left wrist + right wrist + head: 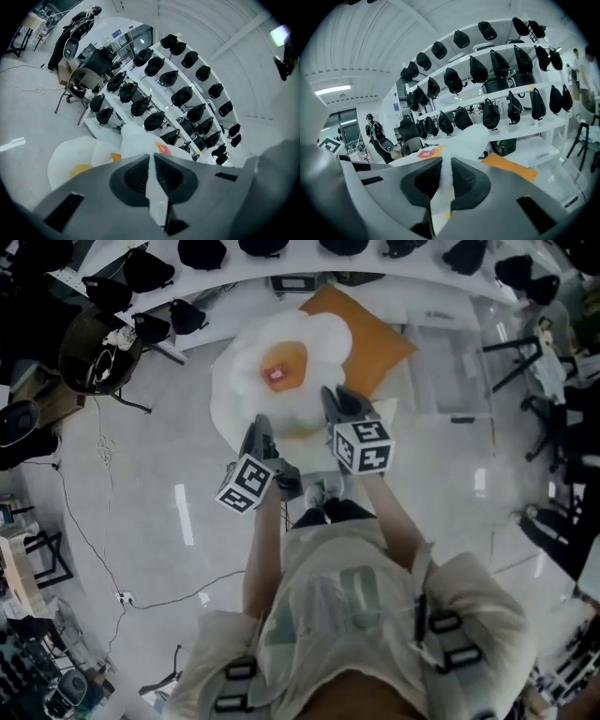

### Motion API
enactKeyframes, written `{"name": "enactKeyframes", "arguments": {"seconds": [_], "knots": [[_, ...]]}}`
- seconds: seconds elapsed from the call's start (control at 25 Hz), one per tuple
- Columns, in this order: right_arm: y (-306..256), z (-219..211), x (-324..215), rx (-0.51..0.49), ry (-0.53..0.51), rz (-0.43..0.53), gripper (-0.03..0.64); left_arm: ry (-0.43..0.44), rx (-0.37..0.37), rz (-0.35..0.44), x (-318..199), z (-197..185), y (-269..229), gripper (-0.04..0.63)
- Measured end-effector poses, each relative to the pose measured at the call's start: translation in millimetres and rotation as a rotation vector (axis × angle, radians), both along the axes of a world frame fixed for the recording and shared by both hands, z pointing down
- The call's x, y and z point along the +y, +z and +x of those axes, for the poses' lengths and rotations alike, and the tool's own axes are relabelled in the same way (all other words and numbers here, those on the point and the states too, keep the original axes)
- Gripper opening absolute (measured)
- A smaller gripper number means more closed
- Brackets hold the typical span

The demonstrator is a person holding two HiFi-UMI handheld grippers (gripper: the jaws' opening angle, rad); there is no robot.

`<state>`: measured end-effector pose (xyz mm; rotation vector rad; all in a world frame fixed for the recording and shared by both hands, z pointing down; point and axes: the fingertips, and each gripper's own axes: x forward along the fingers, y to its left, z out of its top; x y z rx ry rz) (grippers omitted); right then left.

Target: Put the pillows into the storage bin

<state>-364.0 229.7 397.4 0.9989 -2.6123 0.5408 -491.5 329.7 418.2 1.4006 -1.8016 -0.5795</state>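
A fried-egg pillow (281,367), white with a yellow centre and a red tag, hangs in front of me above the floor. My left gripper (259,424) is shut on its near left edge. My right gripper (330,396) is shut on its near right edge. In the left gripper view white fabric of the egg pillow (75,157) is pinched between the pads of the left gripper (151,157). The right gripper (446,161) likewise clamps white fabric (471,138). An orange pillow (380,343) lies behind the egg pillow, beside a clear plastic bin (455,357) on the floor.
A curved white shelf (309,268) with several black caps runs along the far side. An office chair (94,352) stands at the left, dark chairs (525,352) at the right. A cable (89,531) trails over the glossy floor. A person (375,133) stands far off.
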Motion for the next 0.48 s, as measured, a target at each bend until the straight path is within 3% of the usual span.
{"name": "enactKeyframes", "arguments": {"seconds": [0.28, 0.48], "knots": [[-12.4, 49.3, 1.7, -0.001, 0.115, 0.022, 0.038, 0.147, 0.000, 0.031, -15.1, 37.9, -9.1, 0.024], [-23.5, 122.3, -23.5, -0.013, 0.247, 0.039, 0.038, 0.279, -0.003, 0.047, -58.7, 102.0, -21.3, 0.025]]}}
